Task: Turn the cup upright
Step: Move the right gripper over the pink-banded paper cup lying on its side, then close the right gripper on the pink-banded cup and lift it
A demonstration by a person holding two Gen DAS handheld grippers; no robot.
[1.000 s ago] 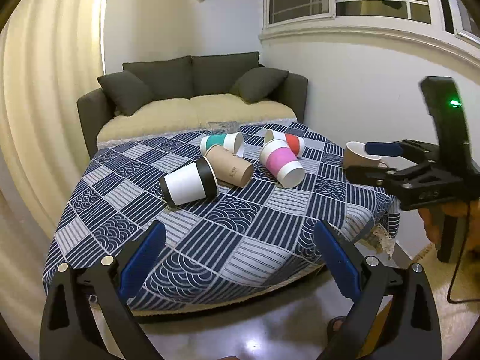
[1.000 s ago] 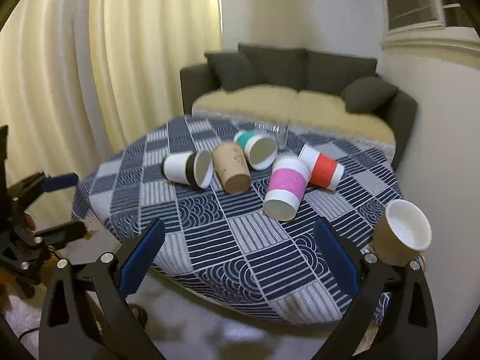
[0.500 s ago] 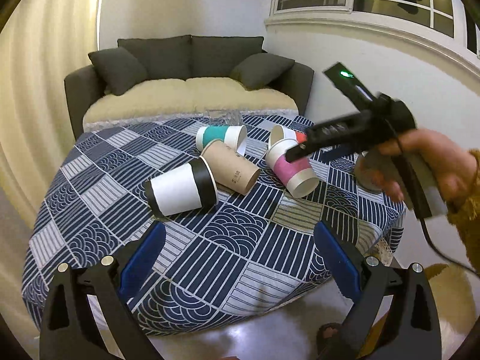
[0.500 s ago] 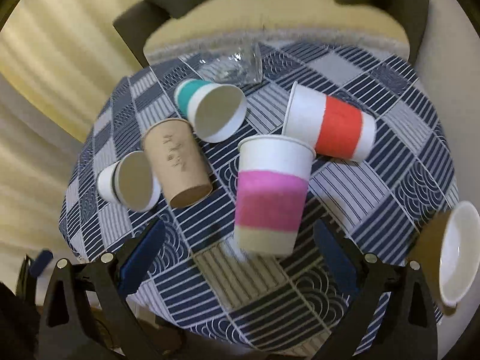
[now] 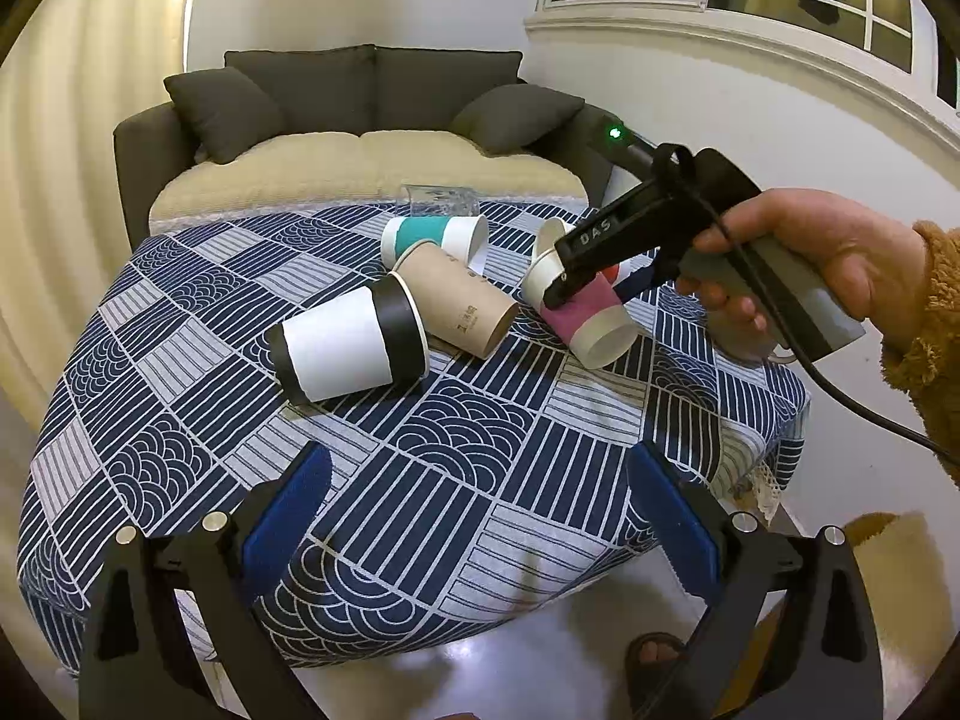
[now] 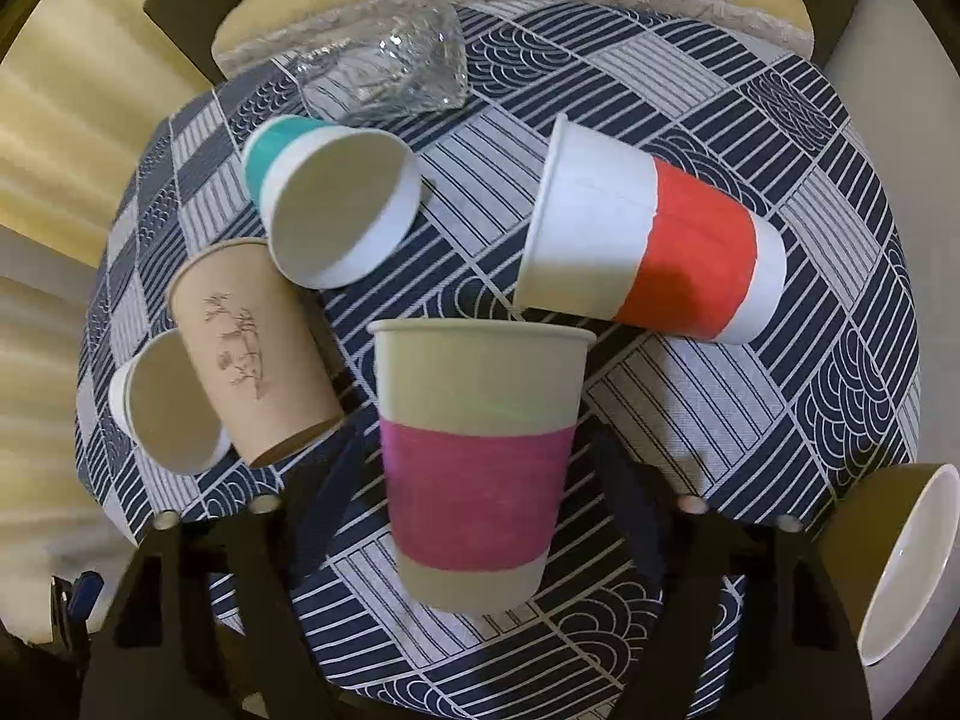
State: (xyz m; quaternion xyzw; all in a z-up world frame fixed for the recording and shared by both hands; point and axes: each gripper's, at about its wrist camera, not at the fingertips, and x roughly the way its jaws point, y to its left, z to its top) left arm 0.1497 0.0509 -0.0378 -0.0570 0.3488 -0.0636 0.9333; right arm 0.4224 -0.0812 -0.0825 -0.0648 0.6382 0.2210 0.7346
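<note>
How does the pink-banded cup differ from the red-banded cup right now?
The pink-banded cup lies between the open right gripper fingers; the red-banded cup lies beyond it, with nothing around it. The pink-banded cup's rim points away from the right wrist camera, while the red-banded cup's rim points left in that view. Bands differ: pink versus red. Both are white paper cups lying on their sides on the patterned tablecloth.

You had six paper cups on the bench (image 6: 780, 120): one pink-banded (image 6: 477, 468), one red-banded (image 6: 648, 240), one teal-banded (image 6: 330, 198), one plain brown (image 6: 252, 348), one black-and-white (image 5: 351, 345) and one tan (image 6: 888, 564) at the edge. You also had one clear glass (image 6: 390, 66) and two hand-held grippers (image 5: 474, 516) (image 6: 474, 480).
</note>
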